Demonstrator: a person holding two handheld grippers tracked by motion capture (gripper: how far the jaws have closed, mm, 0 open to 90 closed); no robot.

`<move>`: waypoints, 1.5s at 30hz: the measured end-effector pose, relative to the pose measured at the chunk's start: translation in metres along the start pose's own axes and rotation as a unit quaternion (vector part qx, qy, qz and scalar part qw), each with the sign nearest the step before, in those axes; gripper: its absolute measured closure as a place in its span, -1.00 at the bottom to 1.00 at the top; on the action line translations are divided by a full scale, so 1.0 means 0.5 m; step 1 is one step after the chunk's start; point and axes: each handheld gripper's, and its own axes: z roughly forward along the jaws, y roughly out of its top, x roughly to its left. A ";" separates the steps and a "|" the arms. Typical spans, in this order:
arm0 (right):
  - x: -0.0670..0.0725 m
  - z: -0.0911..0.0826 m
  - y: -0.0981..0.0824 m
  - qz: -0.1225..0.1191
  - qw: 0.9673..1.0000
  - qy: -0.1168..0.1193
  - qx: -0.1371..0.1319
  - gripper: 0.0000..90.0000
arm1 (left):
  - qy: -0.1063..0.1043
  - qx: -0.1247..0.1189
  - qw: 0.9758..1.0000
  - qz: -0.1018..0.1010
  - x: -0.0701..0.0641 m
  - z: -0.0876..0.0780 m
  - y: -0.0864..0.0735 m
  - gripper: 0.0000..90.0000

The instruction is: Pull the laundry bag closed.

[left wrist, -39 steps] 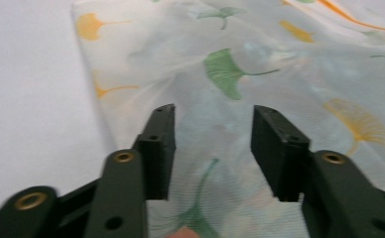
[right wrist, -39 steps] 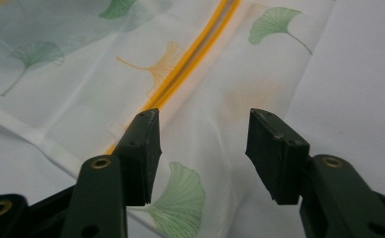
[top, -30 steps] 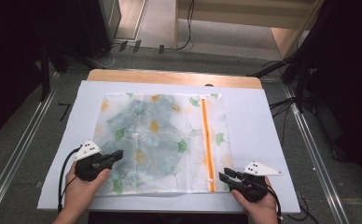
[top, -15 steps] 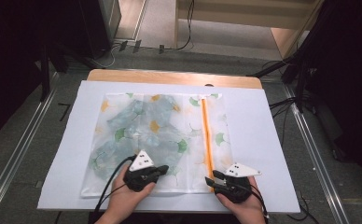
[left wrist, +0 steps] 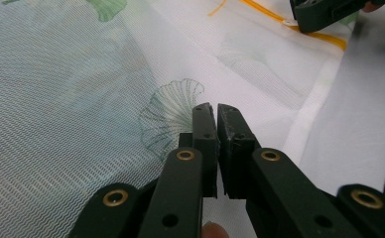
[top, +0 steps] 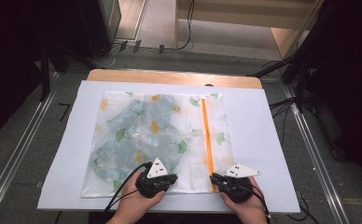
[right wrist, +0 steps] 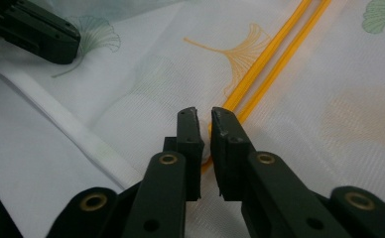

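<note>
We see the mesh bag (top: 160, 140) lying flat, zipper (top: 208, 140) not yet opened; both the left gripper (left wrist: 215, 111) and the right gripper (right wrist: 204, 115) have jaws nearly together, gripping nothing.

The mesh bag (top: 160, 135) is thin, see-through woven cloth; the grippers' jaws look like matt black plastic with brass-coloured rivets.

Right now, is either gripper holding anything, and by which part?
The right gripper appears to pinch the mesh bag's orange zipper end; the left gripper looks shut, hold unclear.
</note>
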 end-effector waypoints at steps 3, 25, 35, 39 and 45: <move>-0.004 -0.006 0.001 0.007 1.000 0.008 -0.006 0.94 | -0.005 -0.009 1.000 -0.001 -0.008 0.001 0.013 0.92; -0.005 -0.014 0.002 0.021 0.999 0.038 0.016 1.00 | -0.052 0.018 0.998 0.001 -0.083 0.091 0.055 0.90; 0.004 -0.018 -0.002 0.010 0.999 0.031 0.007 1.00 | -0.055 0.015 0.998 -0.003 -0.085 0.100 0.053 0.95; -0.004 -0.023 -0.001 0.016 1.000 0.005 -0.008 1.00 | -0.046 0.012 0.999 0.006 -0.090 0.100 0.051 1.00; 0.016 0.000 0.004 -0.001 1.000 -0.010 0.000 0.42 | -0.046 0.015 0.999 0.005 -0.089 0.100 0.052 1.00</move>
